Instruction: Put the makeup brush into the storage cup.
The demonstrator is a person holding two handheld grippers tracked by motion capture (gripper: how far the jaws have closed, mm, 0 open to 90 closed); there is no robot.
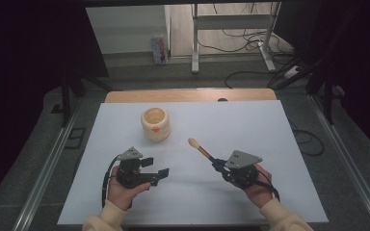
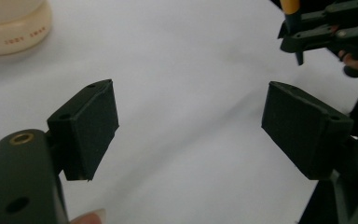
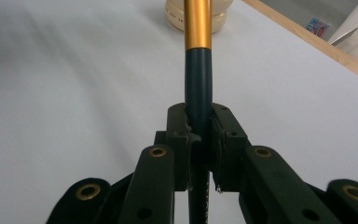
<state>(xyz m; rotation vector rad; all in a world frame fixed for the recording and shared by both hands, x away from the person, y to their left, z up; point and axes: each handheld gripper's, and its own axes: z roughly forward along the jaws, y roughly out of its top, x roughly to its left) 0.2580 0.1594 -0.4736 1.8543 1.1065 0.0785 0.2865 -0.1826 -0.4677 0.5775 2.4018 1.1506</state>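
Holding a gripper in each hand at the near edge of the bench [image 1: 250,120], you have both resting low over its white top. Your left gripper [image 1: 156,169] sits near left with its jaws standing wide apart and nothing between them; in the left gripper view [image 2: 186,130] bare white surface shows through the gap. Your right gripper [image 1: 215,165] sits near right, jaws clamped tight on the dark handle of a brush-like tool [image 1: 200,148]. In the right gripper view [image 3: 199,140] that handle [image 3: 198,84] runs straight out between the pads, dark first, then a gold-orange sleeve. From above, the tool slants up and to the left, ending in a pale rounded tip over the middle of the bench.

Farther on, left of centre, stands a cream round pot [image 1: 155,123], open-mouthed, well apart from both grippers. Small reddish lettering rings its base [image 2: 14,39], too blurred to read.

Beyond the white sheet a strip of wood edges the bench at its far side. Past that lie grey floor, metal frame legs [image 1: 195,43], loose cables [image 1: 250,38] and a small printed packet [image 1: 159,50] whose writing you cannot make out.
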